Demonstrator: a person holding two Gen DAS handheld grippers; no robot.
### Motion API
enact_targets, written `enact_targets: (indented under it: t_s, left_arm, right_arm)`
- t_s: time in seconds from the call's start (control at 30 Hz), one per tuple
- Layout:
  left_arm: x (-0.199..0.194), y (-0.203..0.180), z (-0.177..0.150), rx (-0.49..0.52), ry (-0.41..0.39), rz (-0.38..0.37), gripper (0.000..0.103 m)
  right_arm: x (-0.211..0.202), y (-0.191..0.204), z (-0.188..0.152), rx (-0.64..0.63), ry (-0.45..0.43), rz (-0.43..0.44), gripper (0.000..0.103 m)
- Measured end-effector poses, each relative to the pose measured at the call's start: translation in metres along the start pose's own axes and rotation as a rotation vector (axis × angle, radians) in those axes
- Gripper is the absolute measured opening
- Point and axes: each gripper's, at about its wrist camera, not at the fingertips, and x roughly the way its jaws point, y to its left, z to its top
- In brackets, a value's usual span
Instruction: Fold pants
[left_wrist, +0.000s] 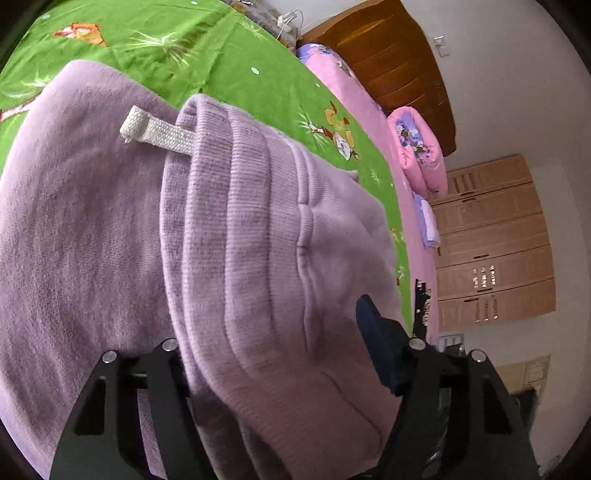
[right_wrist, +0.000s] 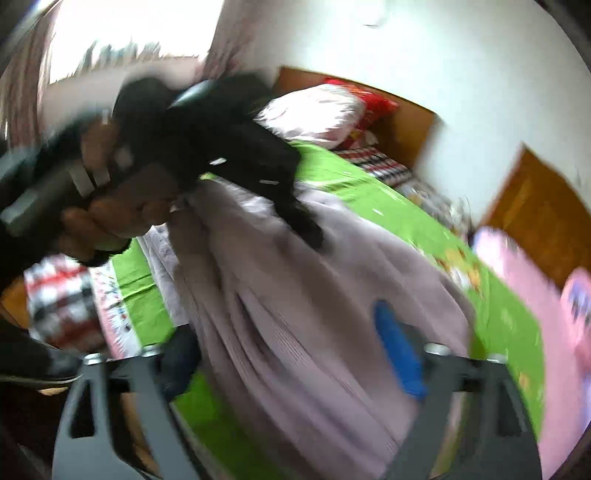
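Lilac sweatpants (left_wrist: 92, 221) lie on the green bed sheet (left_wrist: 221, 62), and their ribbed waistband (left_wrist: 240, 221) with a white drawstring end (left_wrist: 155, 133) is bunched up close to the left wrist camera. My left gripper (left_wrist: 273, 350) straddles that waistband. Its blue right pad (left_wrist: 380, 347) is bare, its left finger is hidden behind the cloth, and the jaws stand wide apart. In the blurred right wrist view my right gripper (right_wrist: 291, 354) hangs open over the pants (right_wrist: 314, 314). A hand (right_wrist: 110, 214) holds the left gripper (right_wrist: 306, 225) there, tips down in the cloth.
A rolled pink quilt (left_wrist: 417, 155) lies along the sheet's far side by a dark wooden headboard (left_wrist: 399, 62). Beyond it stands a light wooden wardrobe (left_wrist: 495, 240). White and red pillows (right_wrist: 317, 110) sit at the bed's head, and a checked bundle (right_wrist: 62, 302) lies low on the left.
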Motion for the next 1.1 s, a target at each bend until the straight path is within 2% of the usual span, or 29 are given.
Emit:
enact_targets:
  t_s: [0.07,0.27,0.37,0.5,0.53,0.57,0.6,0.63,0.7,0.77,0.83,0.87,0.93,1.03,1.07,1.1]
  left_arm:
    - [0.000,0.001,0.004,0.004,0.003,-0.016,0.077]
    - [0.011,-0.005,0.009,0.049,0.015,-0.035,0.093]
    - [0.012,-0.009,0.008,0.060,0.012,-0.025,0.094]
    - [0.013,-0.010,0.007,0.060,-0.005,-0.017,0.093]
    - [0.012,-0.009,0.006,0.058,-0.013,-0.001,0.086]
    - [0.009,-0.008,0.004,0.056,-0.022,0.034,0.067]
    - [0.006,-0.009,0.004,0.057,-0.037,0.101,0.052]
    - [0.002,-0.011,0.000,0.069,-0.041,0.105,0.037]
    - [-0.011,-0.032,-0.003,0.122,-0.058,0.124,0.023]
    - [-0.037,-0.075,-0.004,0.219,-0.103,0.110,0.020]
    - [-0.077,-0.125,-0.006,0.329,-0.176,0.083,0.020]
    - [-0.091,-0.137,-0.008,0.362,-0.197,0.074,0.020]
    - [-0.124,-0.160,-0.005,0.433,-0.246,0.086,0.020]
    - [-0.139,-0.132,0.003,0.406,-0.252,0.128,0.021]
    - [-0.139,-0.108,0.007,0.358,-0.253,0.150,0.021]
    - [-0.133,-0.064,0.014,0.271,-0.250,0.181,0.021]
  right_arm:
    - [-0.027,-0.016,-0.026,0.079,-0.017,-0.004,0.089]
    - [-0.082,-0.039,-0.096,0.352,-0.041,-0.140,0.089]
    - [-0.074,-0.037,-0.109,0.375,0.010,-0.235,0.089]
    - [-0.049,-0.038,-0.099,0.418,0.018,-0.259,0.089]
    - [-0.038,-0.039,-0.095,0.417,0.044,-0.269,0.089]
    - [-0.027,-0.038,-0.092,0.407,0.064,-0.279,0.089]
    - [-0.019,-0.037,-0.090,0.401,0.071,-0.289,0.089]
    - [-0.011,-0.035,-0.089,0.395,0.085,-0.310,0.089]
    - [-0.004,-0.034,-0.084,0.381,0.101,-0.327,0.089]
    - [0.009,-0.029,-0.084,0.335,0.151,-0.394,0.089]
    - [0.011,-0.028,-0.086,0.316,0.152,-0.440,0.089]
    - [0.010,-0.029,-0.087,0.312,0.159,-0.464,0.089]
    - [0.004,-0.035,-0.089,0.345,0.144,-0.436,0.089]
    - [0.001,-0.029,-0.084,0.309,0.114,-0.446,0.089]
    - [0.002,-0.027,-0.084,0.291,0.116,-0.448,0.089]
    - [0.002,-0.027,-0.084,0.293,0.115,-0.443,0.089]
